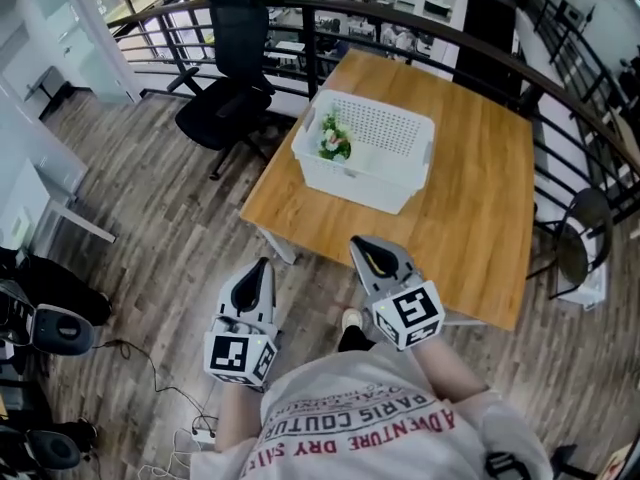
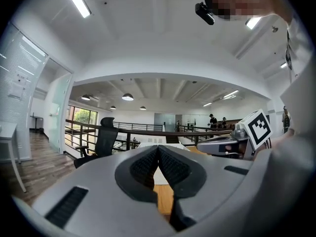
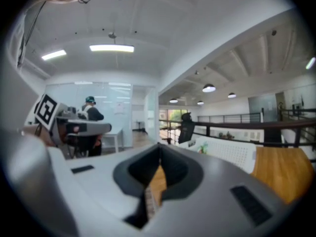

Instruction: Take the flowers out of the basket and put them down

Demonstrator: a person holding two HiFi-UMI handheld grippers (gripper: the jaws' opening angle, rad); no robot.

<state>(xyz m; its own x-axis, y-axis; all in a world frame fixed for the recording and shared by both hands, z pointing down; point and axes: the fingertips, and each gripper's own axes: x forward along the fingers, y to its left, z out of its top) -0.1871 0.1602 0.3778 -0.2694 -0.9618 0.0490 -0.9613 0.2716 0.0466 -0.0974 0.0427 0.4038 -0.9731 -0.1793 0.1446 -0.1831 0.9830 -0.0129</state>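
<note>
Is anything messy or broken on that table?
Nothing stands out. The white basket sits level on the wooden table, with the flowers tucked inside one end and nothing spilled.

floor: grey wood planks (image 1: 130, 188) | furniture: wooden table (image 1: 470, 208), black office chair (image 1: 228, 98) | edge: curved black railing (image 1: 310, 28)

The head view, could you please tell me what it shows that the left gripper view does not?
Only the head view shows the flowers, at one end of the white basket. Only the left gripper view shows the left gripper's fingers closed together, nothing between them, and two distant people. Both show the black office chair, the railing and the right gripper.
</note>
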